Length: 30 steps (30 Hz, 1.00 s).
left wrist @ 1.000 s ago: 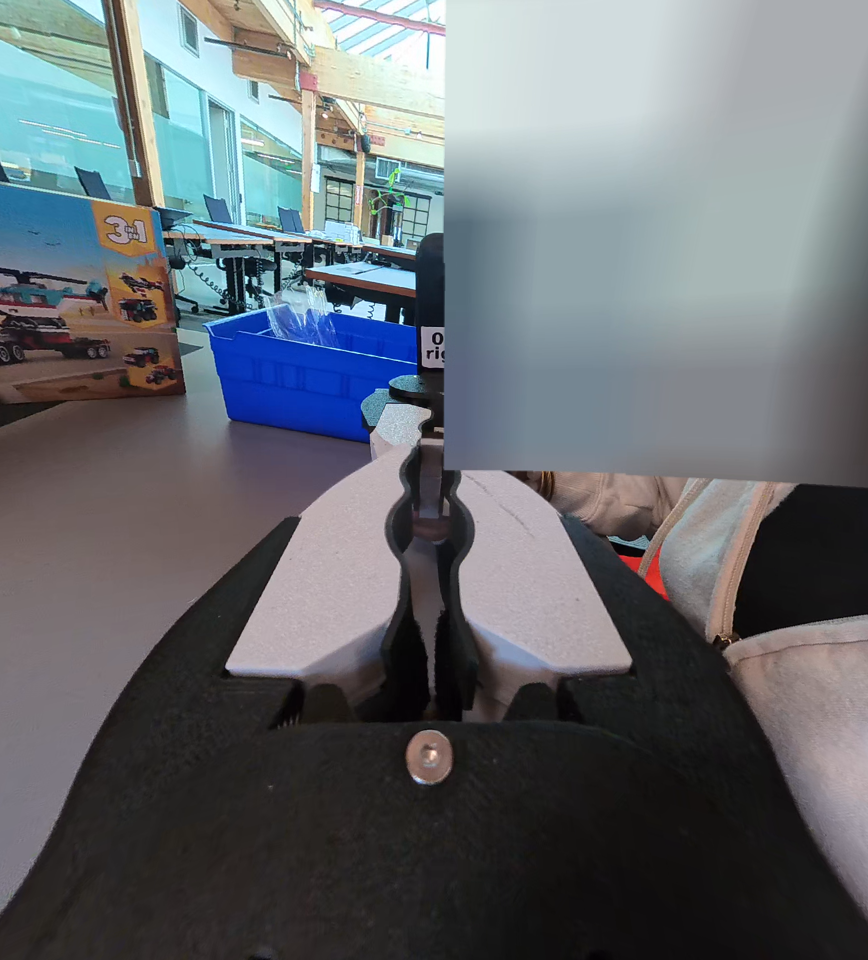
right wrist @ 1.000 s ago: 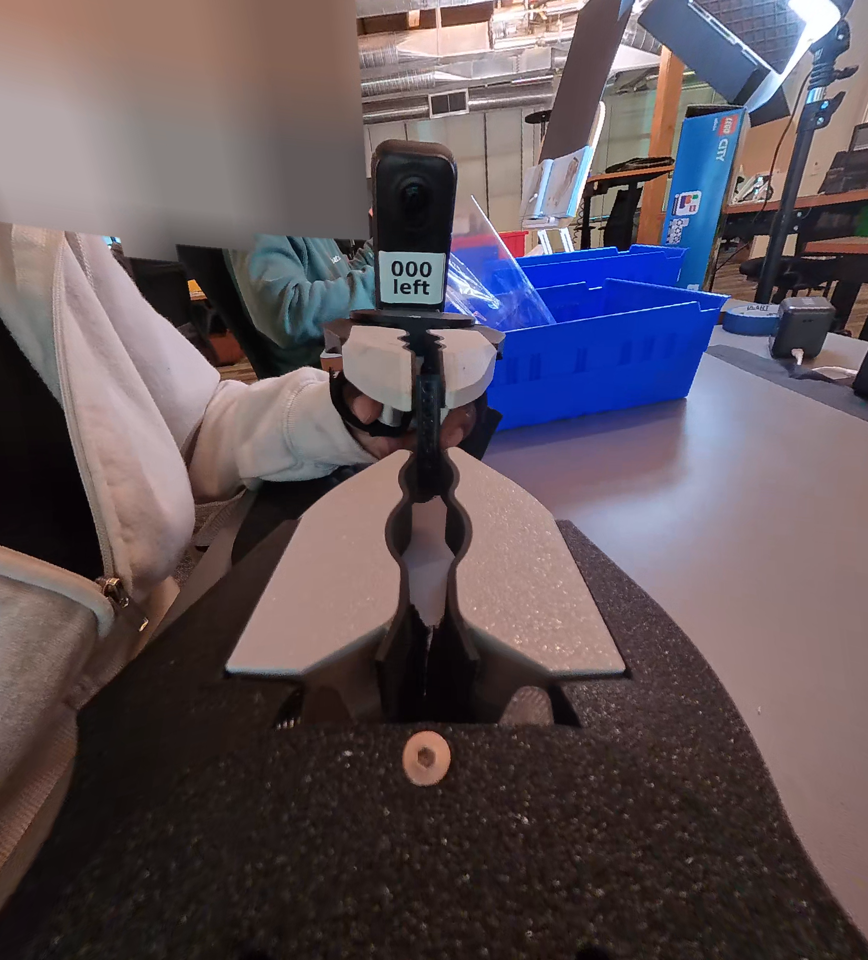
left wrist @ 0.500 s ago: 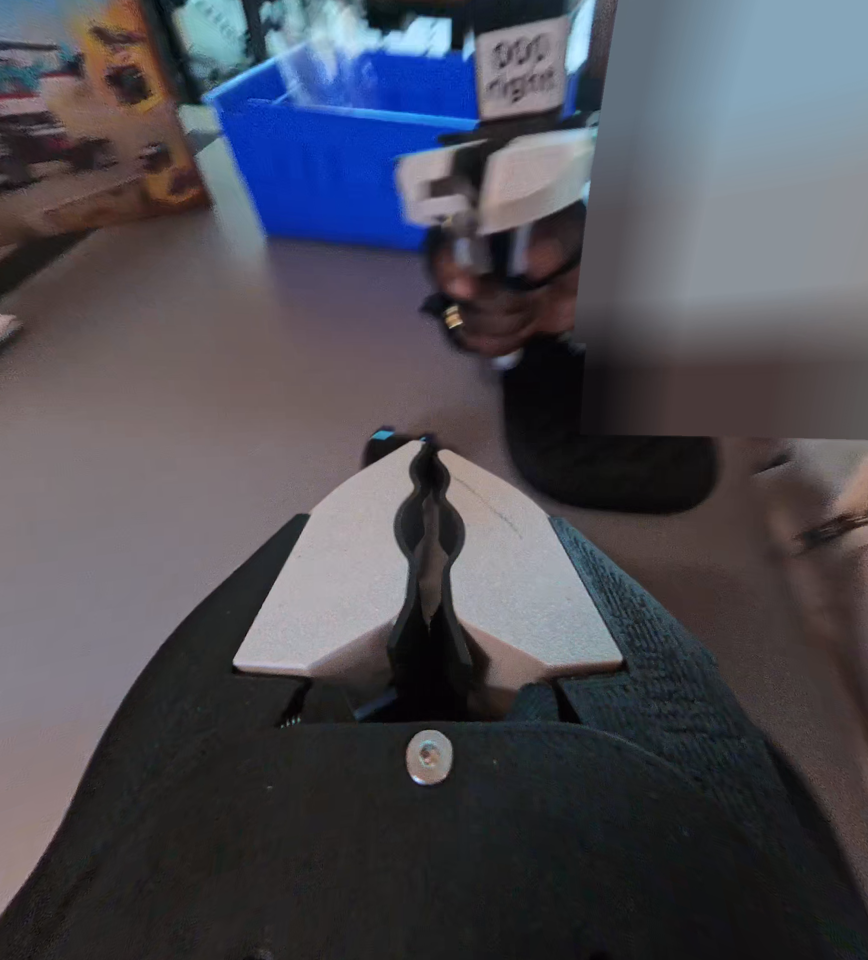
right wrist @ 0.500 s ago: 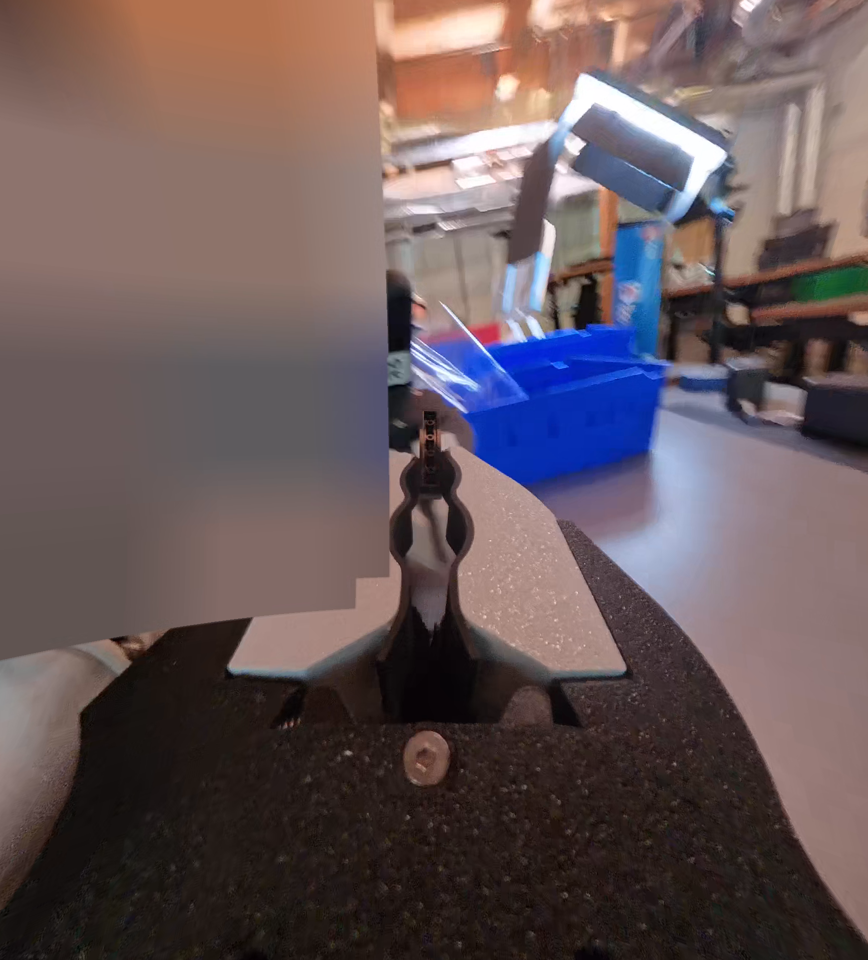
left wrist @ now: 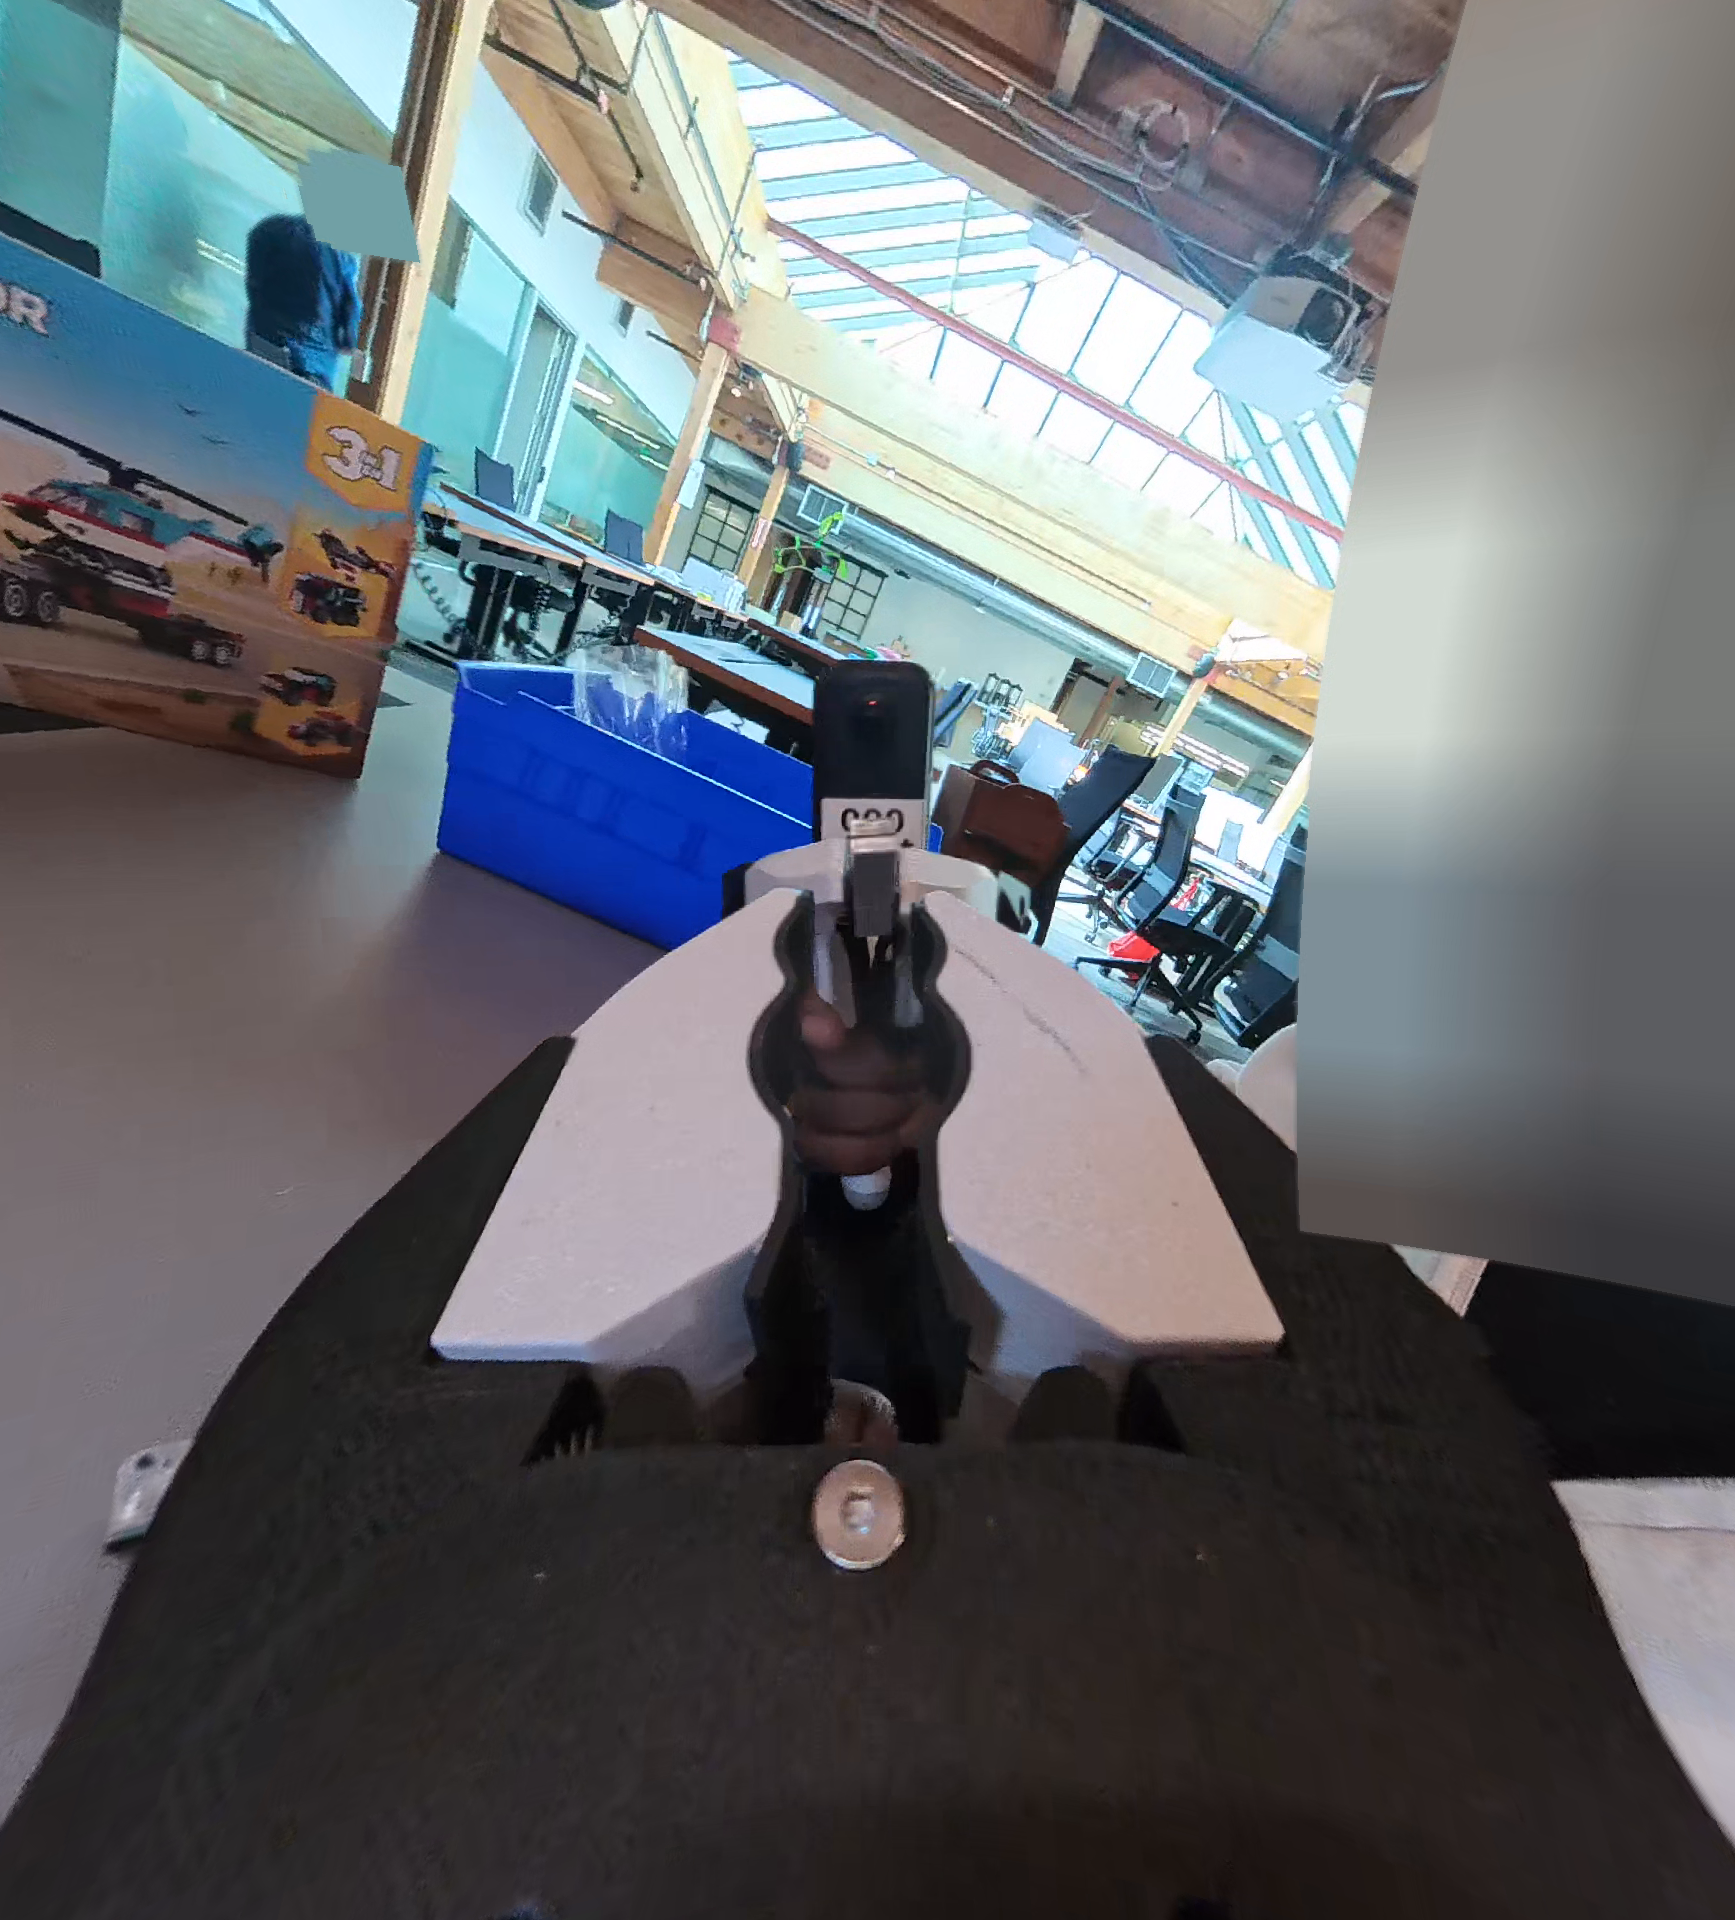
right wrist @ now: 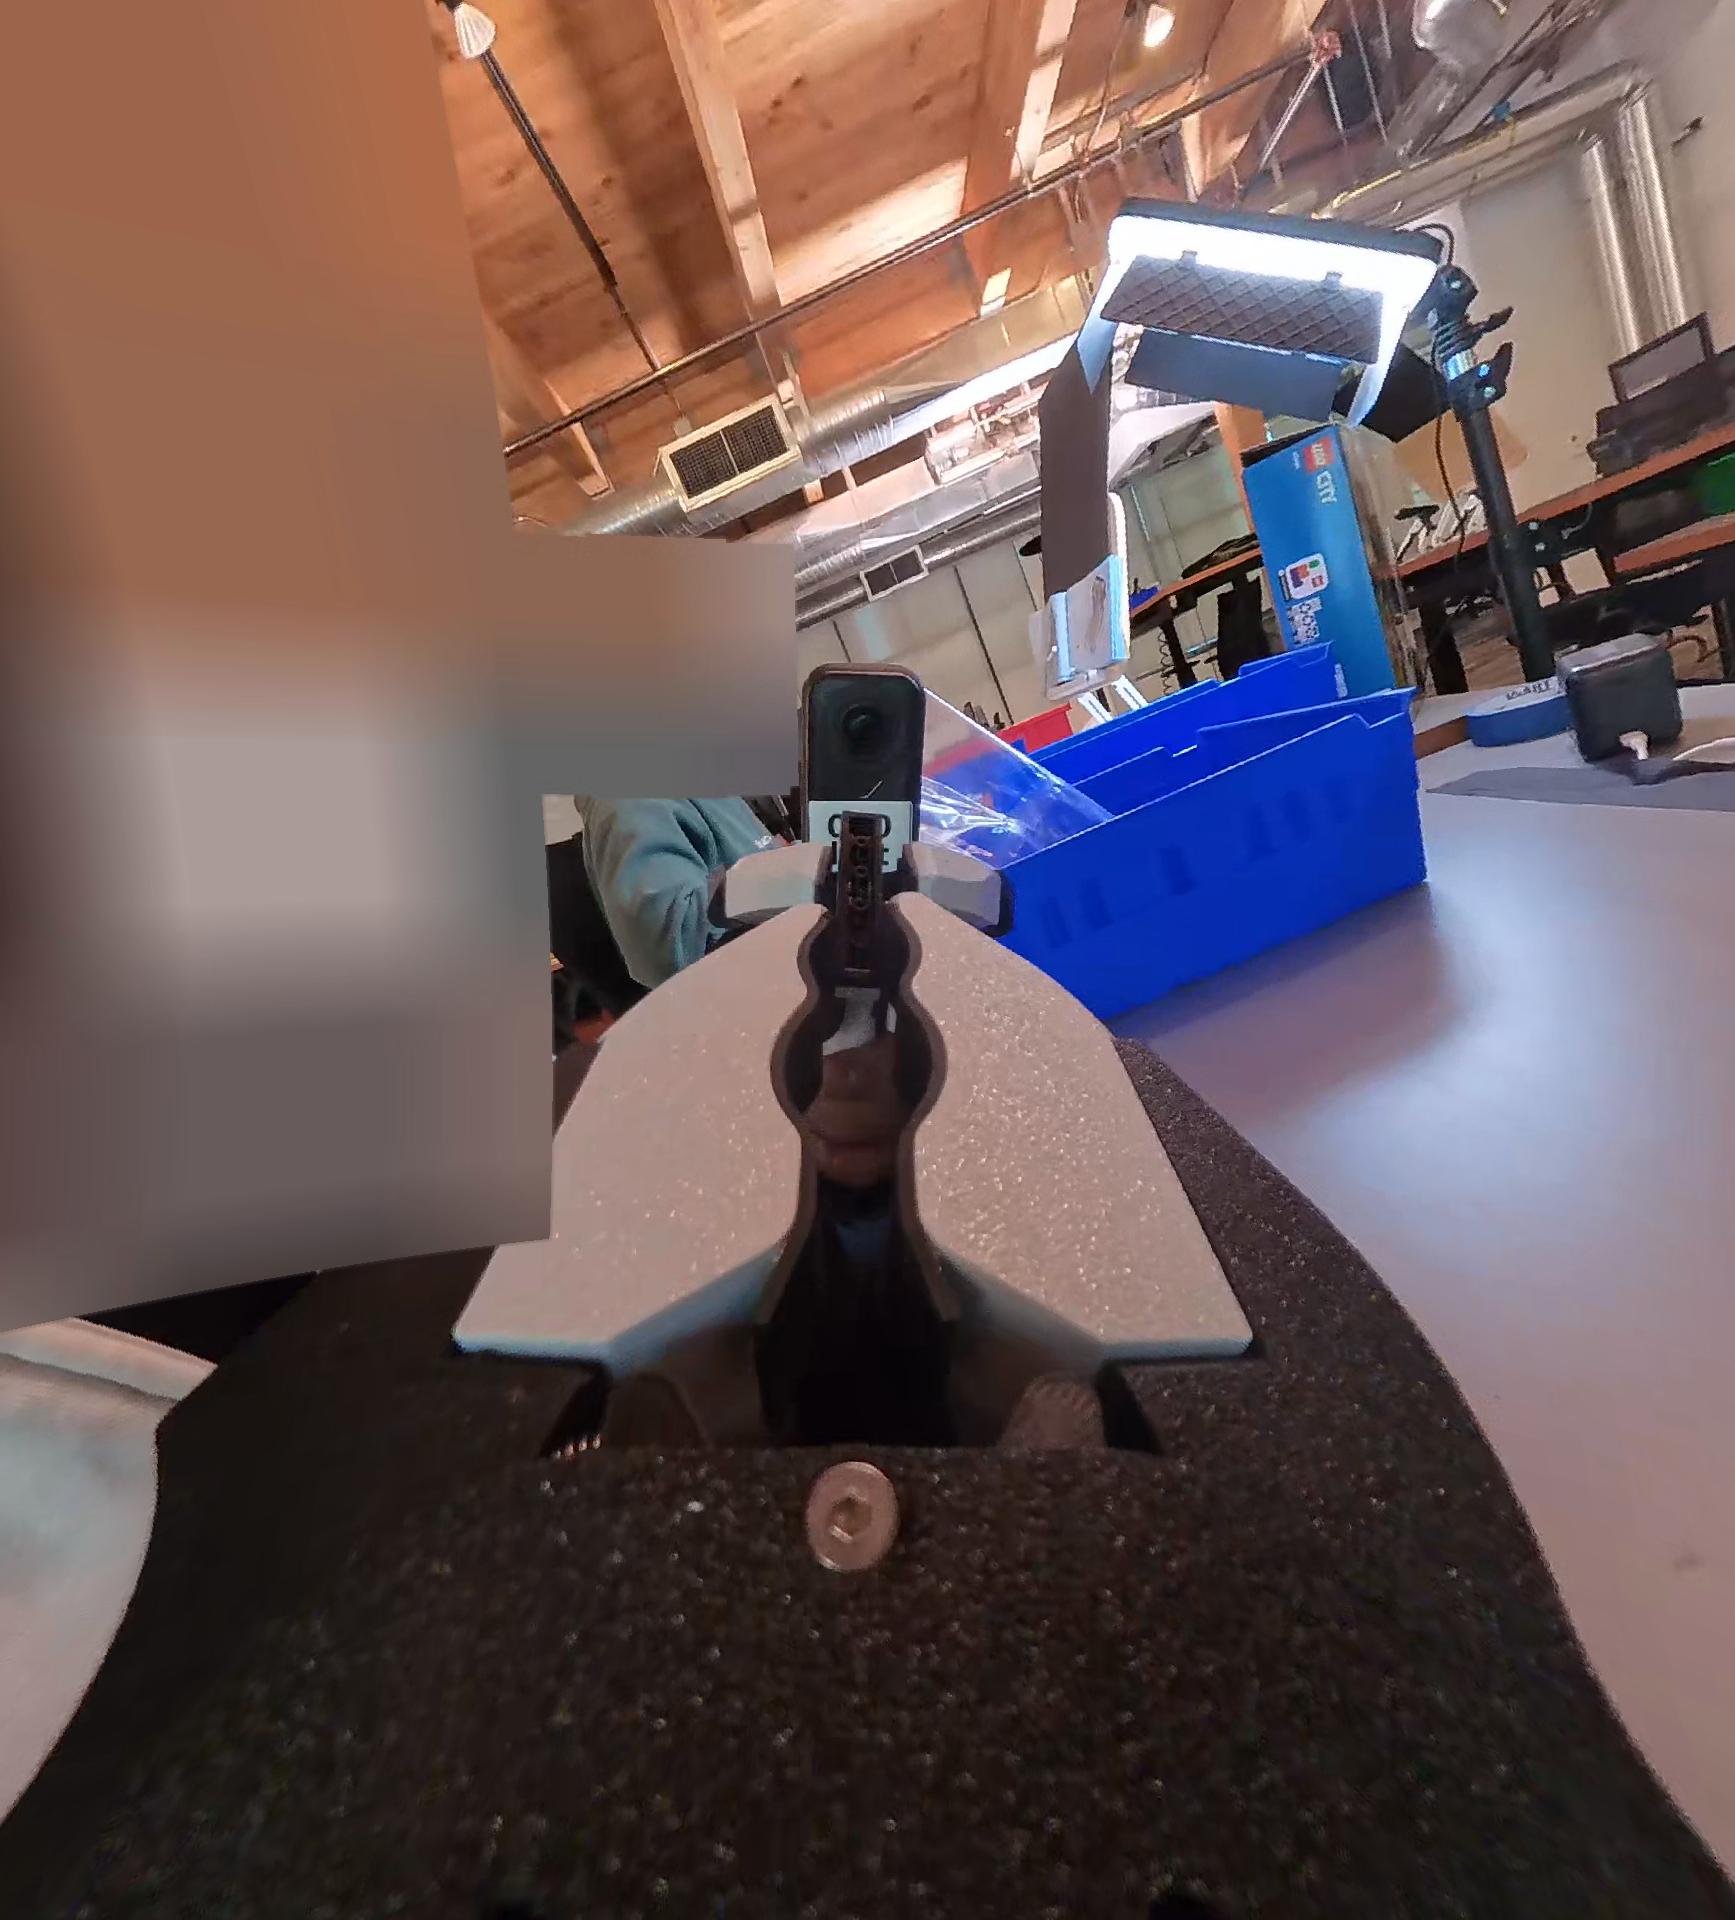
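The two grippers face each other tip to tip above the grey table. My right gripper is shut on a small dark grey piece with holes, which stands upright at its fingertips. In the left wrist view the same piece looks grey, clamped between the right gripper's narrow fingers. My left gripper is open. Its pads stand apart on either side of the piece and do not touch it. Its pale fingers show behind the piece in the right wrist view.
A blue bin with clear bags stands behind on the table; it also shows in the right wrist view. A toy box stands far left. A small grey part lies near left. A light panel and black devices are at right.
My left jaws were nearly closed and have now spread apart. Both views swung away half a second ago and are back facing each other. The right gripper kept the piece.
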Available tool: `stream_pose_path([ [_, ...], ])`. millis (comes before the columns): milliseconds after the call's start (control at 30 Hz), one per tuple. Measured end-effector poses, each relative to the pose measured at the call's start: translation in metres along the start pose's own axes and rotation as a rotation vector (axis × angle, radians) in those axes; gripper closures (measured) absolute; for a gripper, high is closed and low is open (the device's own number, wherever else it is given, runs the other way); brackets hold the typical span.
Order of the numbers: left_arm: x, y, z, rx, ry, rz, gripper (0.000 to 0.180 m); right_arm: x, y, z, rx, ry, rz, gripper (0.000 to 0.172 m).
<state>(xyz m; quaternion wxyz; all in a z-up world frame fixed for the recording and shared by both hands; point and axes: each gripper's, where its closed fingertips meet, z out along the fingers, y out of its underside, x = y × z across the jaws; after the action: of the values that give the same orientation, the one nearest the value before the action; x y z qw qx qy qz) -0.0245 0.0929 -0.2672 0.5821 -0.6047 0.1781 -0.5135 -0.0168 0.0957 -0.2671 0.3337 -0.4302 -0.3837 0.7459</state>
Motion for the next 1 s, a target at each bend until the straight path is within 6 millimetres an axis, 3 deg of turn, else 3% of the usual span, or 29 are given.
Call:
stream_pose_path([
  [33, 0.002, 0.000, 0.002, 0.008, 0.004, 0.002, 0.164, -0.001, 0.001, 0.001, -0.004, -0.004, 0.002, 0.164],
  [567, 0.004, 0.004, 0.001, -0.026, 0.007, 0.027, 0.172, 0.000, 0.012, 0.006, -0.069, 0.014, -0.026, 0.162],
  [633, 0.003, 0.009, -0.001, -0.083, -0.009, 0.075, 0.173, 0.002, 0.017, 0.005, -0.134, 0.033, -0.066, 0.161],
  [667, 0.001, 0.014, -0.002, -0.132, -0.032, 0.127, 0.173, 0.004, 0.018, 0.004, -0.169, 0.049, -0.101, 0.152],
  [800, -0.006, 0.036, -0.005, -0.370, -0.141, 0.421, 0.173, -0.001, 0.029, 0.000, -0.312, 0.041, -0.322, 0.150],
  [933, 0.003, 0.056, -0.004, -0.502, -0.093, 0.484, 0.173, -0.009, 0.039, 0.000, -0.385, -0.006, -0.429, 0.148],
  [1000, 0.006, 0.061, -0.003, -0.527, -0.069, 0.477, 0.173, -0.012, 0.043, -0.001, -0.405, -0.038, -0.420, 0.157],
])
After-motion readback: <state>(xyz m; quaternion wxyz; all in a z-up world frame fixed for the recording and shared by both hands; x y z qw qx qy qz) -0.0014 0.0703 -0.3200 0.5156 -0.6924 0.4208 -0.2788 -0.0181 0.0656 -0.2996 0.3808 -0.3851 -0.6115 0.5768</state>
